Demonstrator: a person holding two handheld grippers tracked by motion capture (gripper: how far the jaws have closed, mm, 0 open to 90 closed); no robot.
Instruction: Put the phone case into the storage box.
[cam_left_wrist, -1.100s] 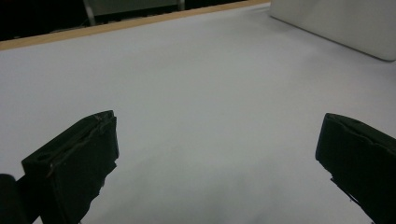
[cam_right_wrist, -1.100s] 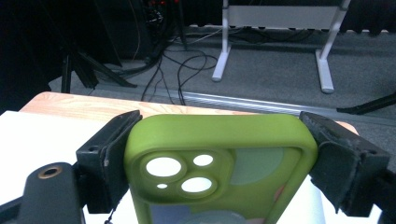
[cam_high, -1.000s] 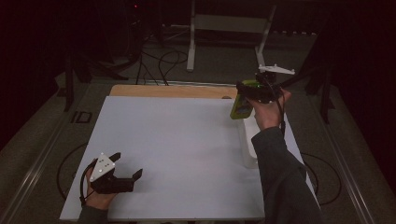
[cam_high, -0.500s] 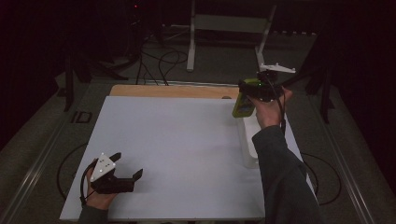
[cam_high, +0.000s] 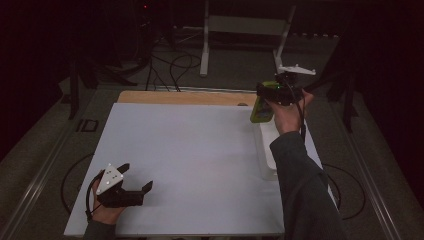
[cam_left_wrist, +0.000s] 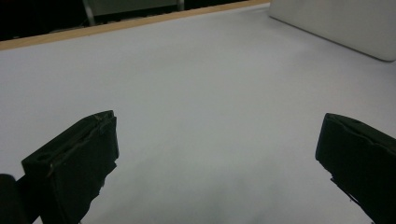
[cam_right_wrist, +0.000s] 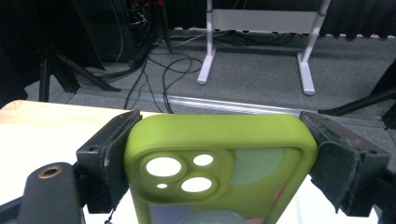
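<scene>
Green phone case (cam_right_wrist: 219, 163), three camera holes, clamped in right tool (cam_right_wrist: 219, 158).

Phone case (cam_right_wrist: 219, 163): lime green, soft-looking, rounded corners, camera cutout with three round holes, pale patterned patches on its back. Empty. Held upright above the tabletop's (cam_high: 200, 150) far right corner, clamped by its two side edges.

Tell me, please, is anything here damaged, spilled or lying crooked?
Nothing stands out. The right gripper clamps the green phone case squarely, the case looks intact, and the left gripper rests open on the white table.
</scene>
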